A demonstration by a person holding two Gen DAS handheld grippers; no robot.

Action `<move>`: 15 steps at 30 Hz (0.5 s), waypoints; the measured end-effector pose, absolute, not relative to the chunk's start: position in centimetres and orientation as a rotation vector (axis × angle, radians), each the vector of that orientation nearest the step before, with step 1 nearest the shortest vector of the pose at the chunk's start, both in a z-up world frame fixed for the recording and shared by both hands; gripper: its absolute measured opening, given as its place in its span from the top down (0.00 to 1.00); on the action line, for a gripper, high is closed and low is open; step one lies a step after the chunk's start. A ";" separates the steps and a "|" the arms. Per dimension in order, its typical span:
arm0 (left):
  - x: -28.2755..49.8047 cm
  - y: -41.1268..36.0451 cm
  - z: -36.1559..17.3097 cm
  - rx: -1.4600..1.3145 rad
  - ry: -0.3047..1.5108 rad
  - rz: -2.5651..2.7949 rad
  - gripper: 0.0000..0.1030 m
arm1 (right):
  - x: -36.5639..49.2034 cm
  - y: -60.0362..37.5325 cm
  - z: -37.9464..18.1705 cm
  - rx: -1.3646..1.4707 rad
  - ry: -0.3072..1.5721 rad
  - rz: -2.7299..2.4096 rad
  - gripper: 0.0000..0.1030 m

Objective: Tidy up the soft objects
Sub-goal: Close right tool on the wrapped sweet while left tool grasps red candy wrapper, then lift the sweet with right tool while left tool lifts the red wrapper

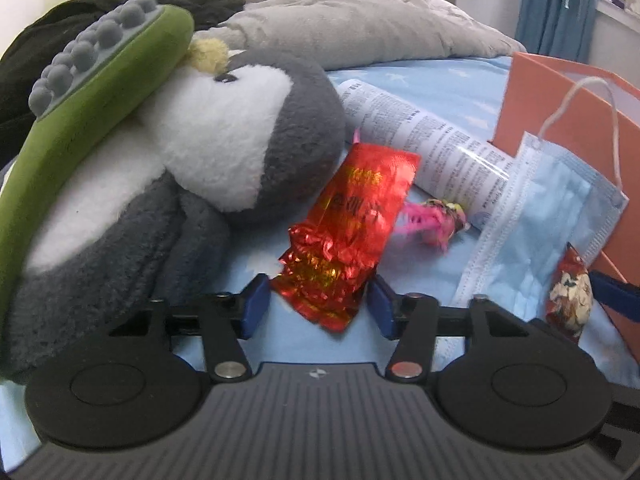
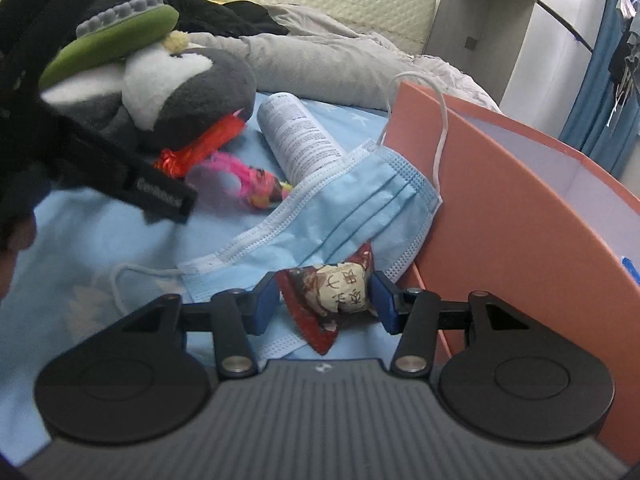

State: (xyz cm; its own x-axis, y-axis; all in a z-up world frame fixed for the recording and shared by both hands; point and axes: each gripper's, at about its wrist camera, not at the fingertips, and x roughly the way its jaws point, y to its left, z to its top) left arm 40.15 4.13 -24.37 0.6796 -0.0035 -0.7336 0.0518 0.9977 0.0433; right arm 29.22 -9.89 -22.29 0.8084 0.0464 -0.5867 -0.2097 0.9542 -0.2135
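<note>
We see the bed first, then the orange box, the plush penguin and the blue mask. Our left hand-held gripper straddles the red foil packet, jaws apart; our right hand-held gripper brackets the small snack packet beside the box, contact unclear.

Pretty cramped on this bed sheet. Plush penguin hogs everything from 9 to 11 o'clock, with a green slipper on top. Orange box walls off 2 to 4 o'clock, face mask leaning on it. Printed tube blocks 12. Only bare sheet sits around 8 o'clock.
</note>
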 end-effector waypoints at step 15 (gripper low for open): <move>37.4 5.6 -21.7 -0.020 0.811 0.015 0.77 | 27.8 -10.7 -20.9 -0.243 0.586 0.175 0.54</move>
